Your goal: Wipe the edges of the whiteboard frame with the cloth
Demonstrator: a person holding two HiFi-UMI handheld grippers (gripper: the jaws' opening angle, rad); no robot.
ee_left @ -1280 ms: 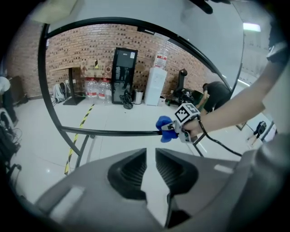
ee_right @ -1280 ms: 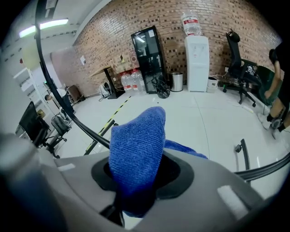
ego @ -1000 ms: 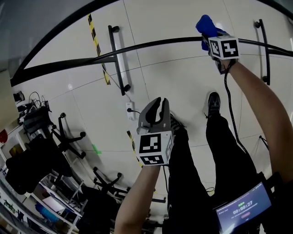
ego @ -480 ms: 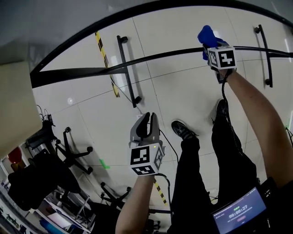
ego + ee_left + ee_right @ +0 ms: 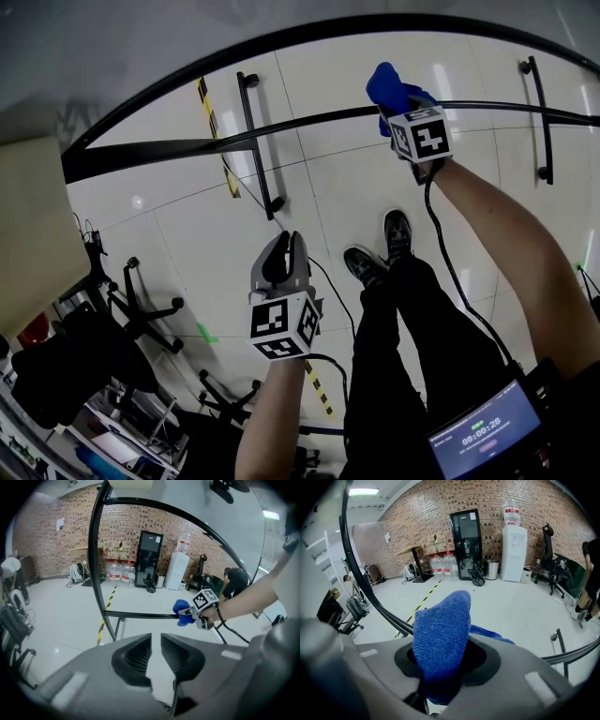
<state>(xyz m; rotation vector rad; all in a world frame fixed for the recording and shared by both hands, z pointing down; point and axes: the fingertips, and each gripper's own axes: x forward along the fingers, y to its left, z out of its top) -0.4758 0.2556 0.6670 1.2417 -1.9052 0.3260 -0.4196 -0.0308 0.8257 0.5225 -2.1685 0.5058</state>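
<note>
Blue cloth (image 5: 387, 84), bunched, sits clamped in the right gripper (image 5: 396, 101) at the top of the head view, right at the lower black crossbar of the whiteboard frame (image 5: 281, 126). The left gripper (image 5: 286, 248) hangs lower and well apart from the frame, over pale floor tiles (image 5: 187, 234) and beside the person's black shoes (image 5: 397, 232).

Left gripper view: its jaws stand slightly apart with nothing between them. Beyond them the right gripper presses the cloth (image 5: 181, 609) onto the crossbar (image 5: 140, 616), in front of a brick wall (image 5: 70, 522) and a white water dispenser (image 5: 178, 570).

Right gripper view: the jaws are clenched on the cloth (image 5: 440, 634), which bulges up between them, and the frame's bar (image 5: 386, 613) passes behind it.
</note>
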